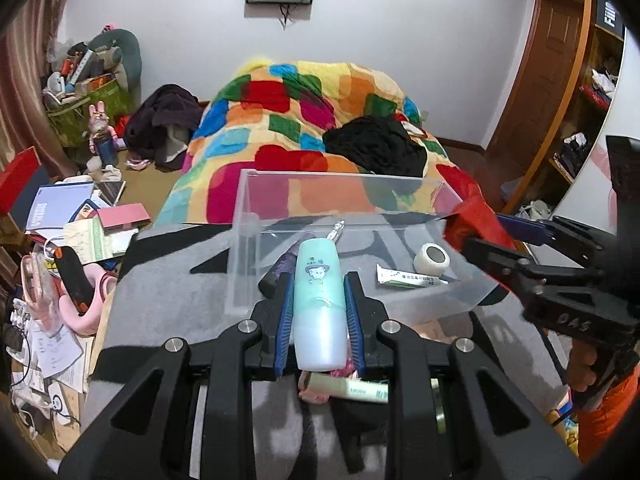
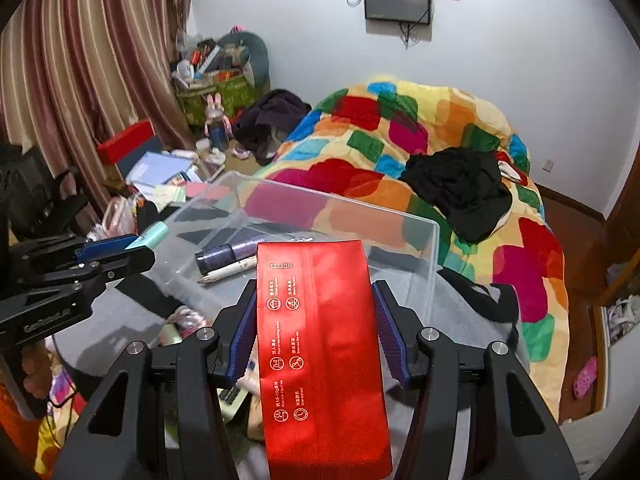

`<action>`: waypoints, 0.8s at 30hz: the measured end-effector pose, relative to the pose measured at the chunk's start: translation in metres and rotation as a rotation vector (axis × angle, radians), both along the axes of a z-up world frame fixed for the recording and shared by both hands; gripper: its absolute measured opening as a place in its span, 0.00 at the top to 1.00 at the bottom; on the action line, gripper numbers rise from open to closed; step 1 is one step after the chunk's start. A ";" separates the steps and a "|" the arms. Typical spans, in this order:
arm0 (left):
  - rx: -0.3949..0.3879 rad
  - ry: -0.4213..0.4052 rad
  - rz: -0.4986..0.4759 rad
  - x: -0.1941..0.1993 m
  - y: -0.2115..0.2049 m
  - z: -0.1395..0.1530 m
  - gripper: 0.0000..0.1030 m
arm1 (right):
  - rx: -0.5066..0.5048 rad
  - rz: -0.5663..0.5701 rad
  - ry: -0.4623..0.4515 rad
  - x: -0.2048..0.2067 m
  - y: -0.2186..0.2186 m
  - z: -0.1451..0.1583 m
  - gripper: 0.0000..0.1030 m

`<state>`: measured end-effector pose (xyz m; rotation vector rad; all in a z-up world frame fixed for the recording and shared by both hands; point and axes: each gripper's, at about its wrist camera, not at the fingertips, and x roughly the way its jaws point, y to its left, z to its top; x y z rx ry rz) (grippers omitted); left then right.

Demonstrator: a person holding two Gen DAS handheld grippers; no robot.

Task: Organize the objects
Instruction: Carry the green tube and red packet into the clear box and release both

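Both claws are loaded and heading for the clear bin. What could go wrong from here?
1. The left claw and the right claw converge on the same clear bin, so they may collide at its rim.
2. The mint bottle looks smooth and round, so it may slip.
3. The red foil pouch is long; dropped flat, it may bury the tape roll and white tube.

Even indoor light, sharp centre — fisheye edges bend, corners black
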<state>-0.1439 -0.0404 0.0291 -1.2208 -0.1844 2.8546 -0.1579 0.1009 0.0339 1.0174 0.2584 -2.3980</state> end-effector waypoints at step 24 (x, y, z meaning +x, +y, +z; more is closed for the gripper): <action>-0.098 0.000 -0.073 -0.003 0.032 0.003 0.70 | 0.047 0.016 -0.003 0.005 -0.008 -0.006 0.38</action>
